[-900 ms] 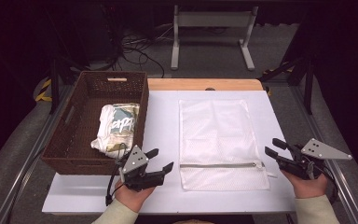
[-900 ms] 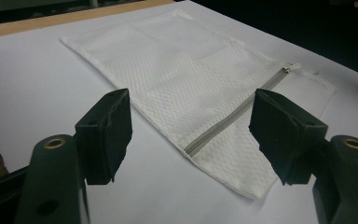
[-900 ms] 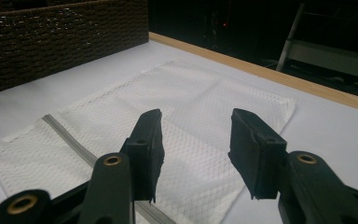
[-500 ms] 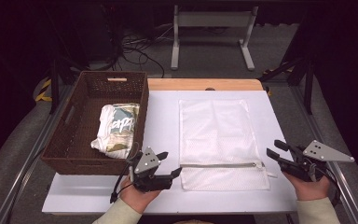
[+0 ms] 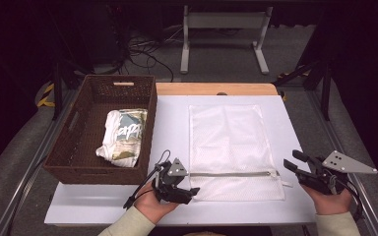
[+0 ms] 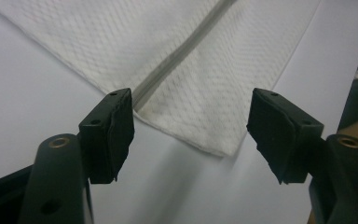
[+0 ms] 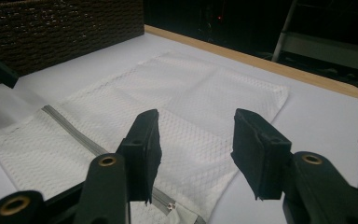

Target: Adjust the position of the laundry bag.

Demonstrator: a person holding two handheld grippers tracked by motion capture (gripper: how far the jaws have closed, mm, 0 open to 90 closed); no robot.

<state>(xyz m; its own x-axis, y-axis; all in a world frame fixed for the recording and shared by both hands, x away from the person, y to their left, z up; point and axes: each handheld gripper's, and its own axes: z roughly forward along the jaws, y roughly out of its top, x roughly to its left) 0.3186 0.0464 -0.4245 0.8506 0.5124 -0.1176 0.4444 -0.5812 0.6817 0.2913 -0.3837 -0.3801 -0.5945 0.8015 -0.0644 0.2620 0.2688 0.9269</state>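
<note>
**Both tongs parted at the near corners of the mesh bag**

White tabletop (image 5: 103,206) up front, dark floor and a metal stand behind it. Flat in the middle lies the white mesh laundry bag (image 5: 226,142), its grey zipper (image 5: 231,173) running across near the person's edge. Left gripper (image 5: 189,189) sits just beside the bag's near-left corner, low over the table, jaws parted and holding nothing; in the left gripper view that corner of the bag (image 6: 200,93) lies just ahead, between the two pads (image 6: 121,126) but not pinched. Over on the other side, the right gripper (image 5: 293,162) hovers just off the bag's near-right corner, jaws also apart and empty; its own view looks across the mesh (image 7: 177,116) with the zipper end below. Left of the bag stands the brown wicker basket (image 5: 69,147), a folded printed garment (image 5: 123,135) lying inside.
</note>
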